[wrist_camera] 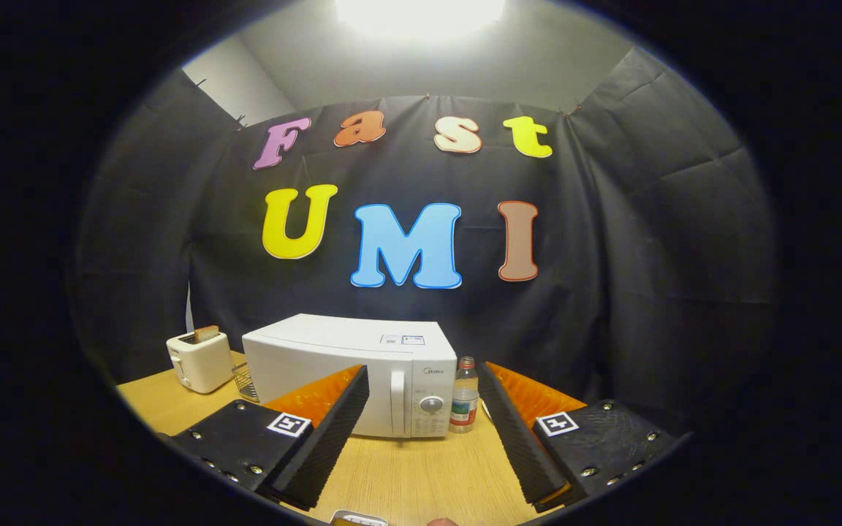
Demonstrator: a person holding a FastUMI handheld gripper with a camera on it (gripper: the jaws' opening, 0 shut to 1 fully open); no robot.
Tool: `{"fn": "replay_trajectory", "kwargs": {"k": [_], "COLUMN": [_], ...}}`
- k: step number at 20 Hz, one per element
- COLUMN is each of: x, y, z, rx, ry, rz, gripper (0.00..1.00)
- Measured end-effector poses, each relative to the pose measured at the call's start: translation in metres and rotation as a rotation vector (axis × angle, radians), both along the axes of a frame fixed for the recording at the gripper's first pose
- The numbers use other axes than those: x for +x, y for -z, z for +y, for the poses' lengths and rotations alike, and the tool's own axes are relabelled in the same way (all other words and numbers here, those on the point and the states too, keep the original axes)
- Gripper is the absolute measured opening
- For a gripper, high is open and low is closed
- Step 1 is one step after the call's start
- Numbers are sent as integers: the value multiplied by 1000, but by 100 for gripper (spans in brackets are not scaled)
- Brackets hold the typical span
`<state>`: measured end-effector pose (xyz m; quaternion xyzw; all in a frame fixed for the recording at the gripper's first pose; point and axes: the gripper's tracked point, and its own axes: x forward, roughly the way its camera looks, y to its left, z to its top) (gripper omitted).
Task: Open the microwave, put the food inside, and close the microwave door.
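A white microwave [351, 372] stands on the wooden table [421, 467] beyond my fingers, its door shut. The vertical door handle [397, 393] and the control panel with a dial [432, 404] face me at its right end. My gripper [425, 405] is open, its two black ribbed fingers spread wide well short of the microwave with nothing between them. The left finger [330, 431] overlaps the lower left of the door. At the near table edge, between the fingers, a small pale-rimmed object [359, 519] shows partly; I cannot tell what it is.
A white toaster [200, 358] with a slice of toast in it stands left of the microwave, and a small wire basket [245, 381] sits between them. A small bottle with a red label [465, 405] stands just right of the microwave. Bare table lies ahead of the fingers.
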<state>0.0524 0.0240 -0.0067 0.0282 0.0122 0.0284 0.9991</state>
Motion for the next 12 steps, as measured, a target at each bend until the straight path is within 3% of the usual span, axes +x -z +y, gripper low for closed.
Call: {"fn": "replay_trajectory", "kwargs": {"k": [12], "x": [83], "y": [58], "z": [34], "rx": [-8], "ry": [-87], "rz": [112], "gripper": [97]}}
